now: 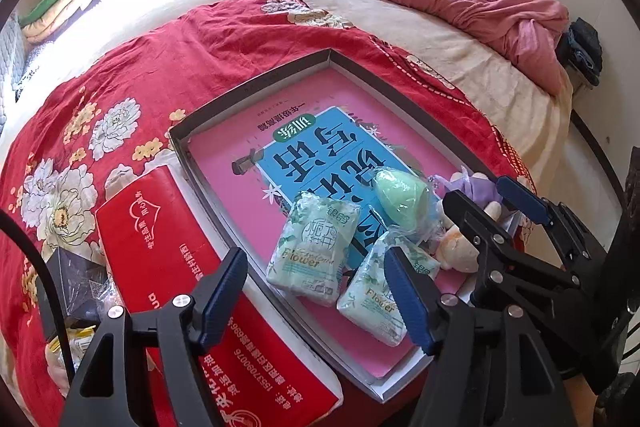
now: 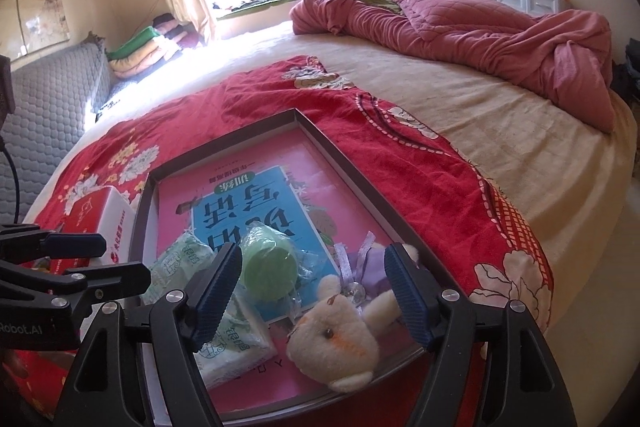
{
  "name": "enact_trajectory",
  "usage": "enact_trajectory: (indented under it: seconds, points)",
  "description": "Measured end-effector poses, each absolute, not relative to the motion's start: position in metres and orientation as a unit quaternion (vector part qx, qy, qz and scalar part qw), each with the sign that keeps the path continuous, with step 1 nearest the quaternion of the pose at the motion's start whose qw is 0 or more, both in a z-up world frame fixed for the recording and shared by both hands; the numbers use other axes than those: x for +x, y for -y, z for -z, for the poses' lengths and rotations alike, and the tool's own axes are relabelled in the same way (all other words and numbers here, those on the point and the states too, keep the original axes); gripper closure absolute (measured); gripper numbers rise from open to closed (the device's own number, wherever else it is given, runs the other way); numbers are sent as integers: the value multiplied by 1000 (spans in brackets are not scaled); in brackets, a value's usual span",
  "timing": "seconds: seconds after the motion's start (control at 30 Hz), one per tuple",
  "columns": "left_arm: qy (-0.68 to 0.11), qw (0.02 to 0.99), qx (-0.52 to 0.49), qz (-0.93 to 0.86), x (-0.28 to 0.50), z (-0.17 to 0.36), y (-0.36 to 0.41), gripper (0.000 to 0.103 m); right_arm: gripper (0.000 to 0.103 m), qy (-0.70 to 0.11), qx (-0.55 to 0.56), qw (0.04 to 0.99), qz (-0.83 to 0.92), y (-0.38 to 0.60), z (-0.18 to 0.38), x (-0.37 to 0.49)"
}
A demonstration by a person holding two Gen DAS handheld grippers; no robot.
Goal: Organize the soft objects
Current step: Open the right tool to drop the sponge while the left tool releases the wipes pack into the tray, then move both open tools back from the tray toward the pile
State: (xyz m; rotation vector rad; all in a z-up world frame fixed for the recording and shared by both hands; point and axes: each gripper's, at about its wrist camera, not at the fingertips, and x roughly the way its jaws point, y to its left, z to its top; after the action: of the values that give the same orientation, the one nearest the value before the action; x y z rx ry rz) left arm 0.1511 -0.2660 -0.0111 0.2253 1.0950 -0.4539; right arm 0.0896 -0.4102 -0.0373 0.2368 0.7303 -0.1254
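A wide bed [image 2: 500, 131] covered by a cream sheet is seen. A red flowered cloth [image 1: 168, 59] is spread over its near part, and a crumpled pink quilt [image 2: 460, 23] is heaped at the far side. On the red cloth a shallow dark-rimmed box tray [image 1: 248, 87] is laid flat. Just beside it a red tissue pack [image 1: 168, 251] is placed, touching or nearly touching its edge.

Black-framed grippers [image 1: 320, 291] — blue ribbed pads [image 2: 408, 293], silver screws (white "Robot.AI" lettering).
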Motion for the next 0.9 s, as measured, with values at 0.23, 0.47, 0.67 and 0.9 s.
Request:
enact_trajectory:
  seconds: [0.23,0.47,0.67,0.9]
  points:
    - [-496,836,107,209,132,2,257,24,27,-348,127,926,74,407,26,83]
    - [-476,848,102,210,116,-10,247,24,26,-340,112,929,92,399,13,73]
    - [-464,857,85,205,110,-18,233,24,26,-334,105,932,95,391,4,66]
    - [-458,864,72,196,105,-24,214,24,26,-314,103,940,89,374,-22,54]
